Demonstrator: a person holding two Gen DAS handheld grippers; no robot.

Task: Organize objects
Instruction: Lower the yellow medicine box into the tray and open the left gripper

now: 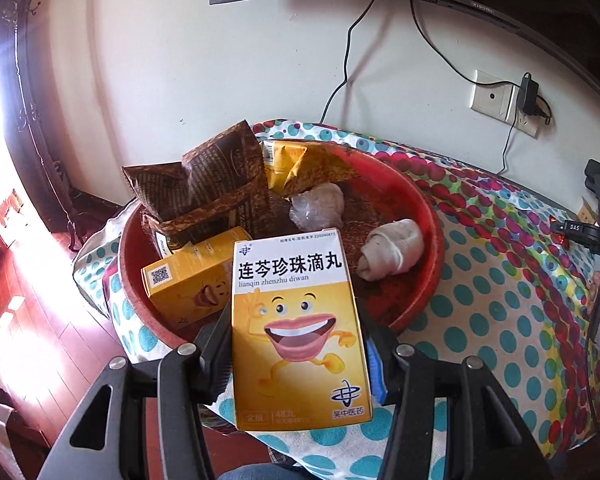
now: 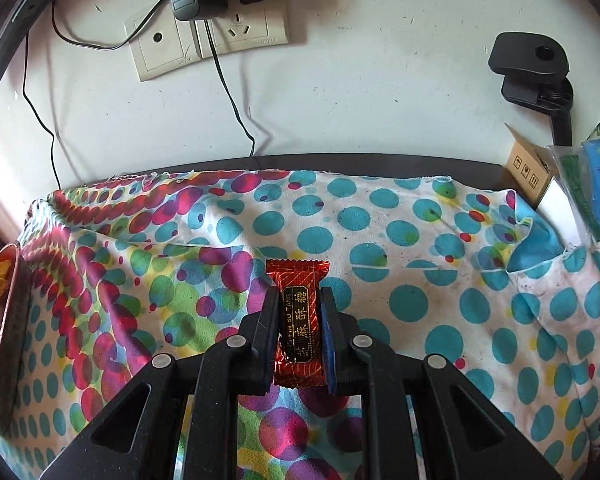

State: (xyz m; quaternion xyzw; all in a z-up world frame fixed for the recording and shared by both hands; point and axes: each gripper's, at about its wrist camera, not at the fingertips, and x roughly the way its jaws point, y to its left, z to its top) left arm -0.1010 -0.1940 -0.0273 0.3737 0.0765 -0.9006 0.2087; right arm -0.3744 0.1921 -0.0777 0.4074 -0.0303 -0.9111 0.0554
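Left tool (image 1: 296, 344) is clamped on the sides of a yellow box (image 1: 300, 328), long axis running forward, held over the near rim of the red basin (image 1: 420, 200) directly ahead. Right tool (image 2: 298, 320) is closed on a red candy (image 2: 298, 320) above the bench (image 2: 420, 240); the basin lies well left, so the left tool is nearer.

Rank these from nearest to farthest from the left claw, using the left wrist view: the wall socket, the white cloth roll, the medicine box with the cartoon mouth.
1. medicine box: gripped in the left claw, over the red basin's near rim.
2. white cloth roll: inside the red basin, right of centre.
3. wall socket: on the wall behind the table, far right.
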